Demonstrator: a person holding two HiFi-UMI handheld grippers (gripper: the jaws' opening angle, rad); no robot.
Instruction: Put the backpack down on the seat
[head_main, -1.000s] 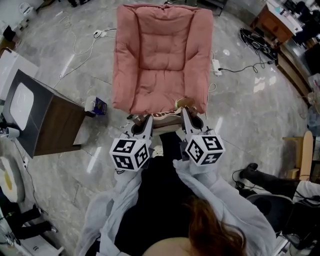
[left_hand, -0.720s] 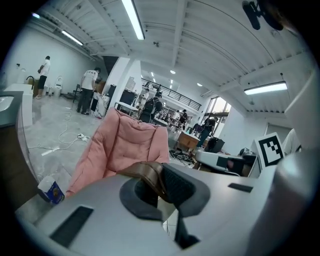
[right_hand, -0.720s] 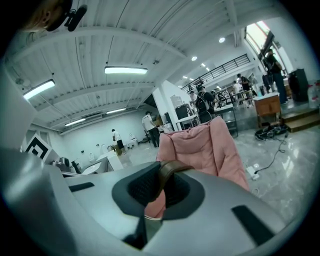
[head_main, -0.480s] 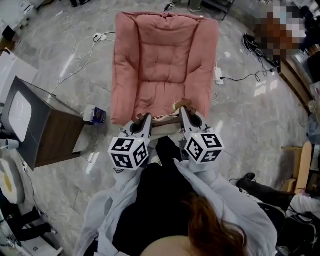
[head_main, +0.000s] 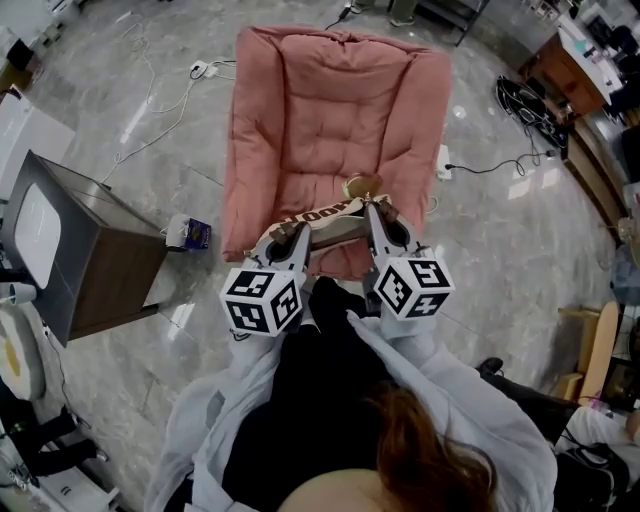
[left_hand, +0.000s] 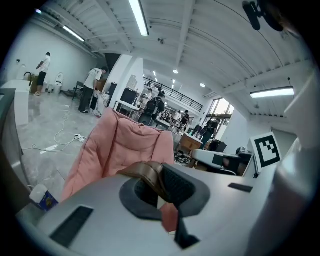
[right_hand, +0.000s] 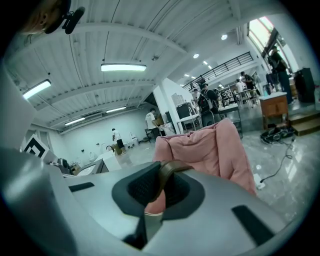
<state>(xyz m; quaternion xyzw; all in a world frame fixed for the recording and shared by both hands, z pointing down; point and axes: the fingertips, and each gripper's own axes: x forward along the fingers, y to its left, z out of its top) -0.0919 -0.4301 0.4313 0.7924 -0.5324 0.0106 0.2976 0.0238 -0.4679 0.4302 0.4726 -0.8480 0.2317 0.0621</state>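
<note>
The backpack (head_main: 322, 216) barely shows from the head view: just a tan strip, its lettering too small to read, the rest tucked behind the left tongs (head_main: 291, 240) and right tongs (head_main: 377, 222). Each gripper view catches only a brown strap (left_hand: 148, 174), with the bag's body lost behind the tongs' grey shell. The seat's (head_main: 330, 110) front edge is covered too.

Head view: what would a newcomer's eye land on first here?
The big pink cushioned seat fills the top centre, standing on a grey marble floor. Just below it, the left hand-held gripper and the right hand-held gripper are both clamped on a tan backpack at the seat's front edge.
</note>
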